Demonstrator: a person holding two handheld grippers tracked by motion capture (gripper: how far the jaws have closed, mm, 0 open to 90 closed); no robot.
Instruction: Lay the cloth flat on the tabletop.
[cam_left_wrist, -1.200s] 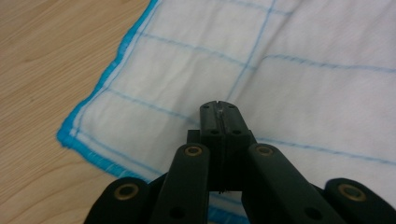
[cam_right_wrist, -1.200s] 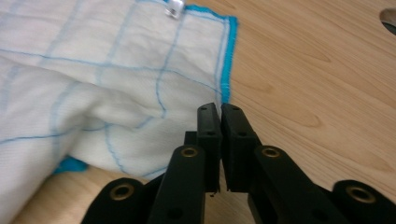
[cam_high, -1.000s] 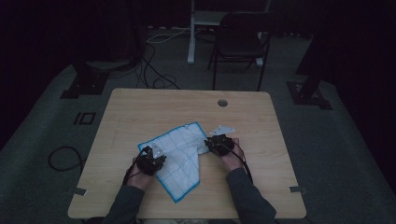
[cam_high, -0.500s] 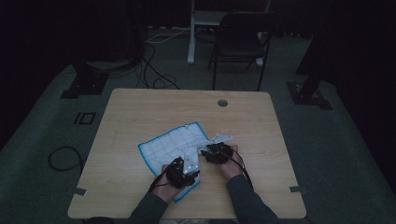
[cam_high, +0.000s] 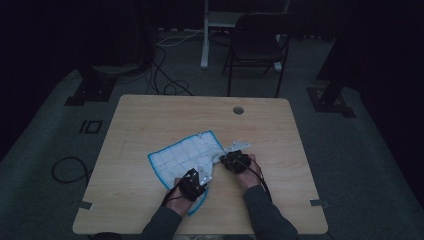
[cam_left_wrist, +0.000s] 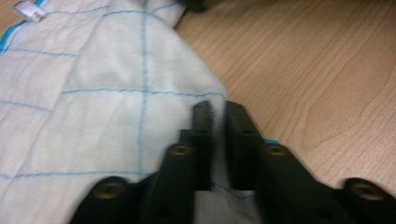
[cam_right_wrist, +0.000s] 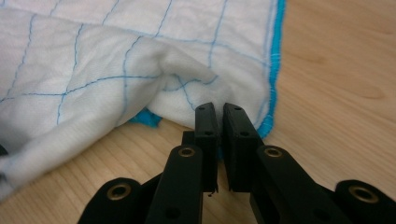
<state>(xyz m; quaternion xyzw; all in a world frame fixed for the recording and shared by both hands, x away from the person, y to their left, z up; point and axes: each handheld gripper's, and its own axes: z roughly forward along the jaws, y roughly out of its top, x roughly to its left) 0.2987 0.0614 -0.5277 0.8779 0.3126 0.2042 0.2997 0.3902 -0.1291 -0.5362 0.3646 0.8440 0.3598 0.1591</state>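
both tools (cam_left_wrist: 218, 109) (cam_right_wrist: 219, 109) on cloth (cam_high: 186, 155) edges

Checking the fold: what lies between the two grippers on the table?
In the high view, white cloth spans from left gripper to right gripper.

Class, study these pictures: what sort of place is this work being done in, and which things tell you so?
Probably a dim lab or recording room, not a home: a bare wooden table on grey carpet, loose cables across the floor, black stand bases, and a folding chair behind.
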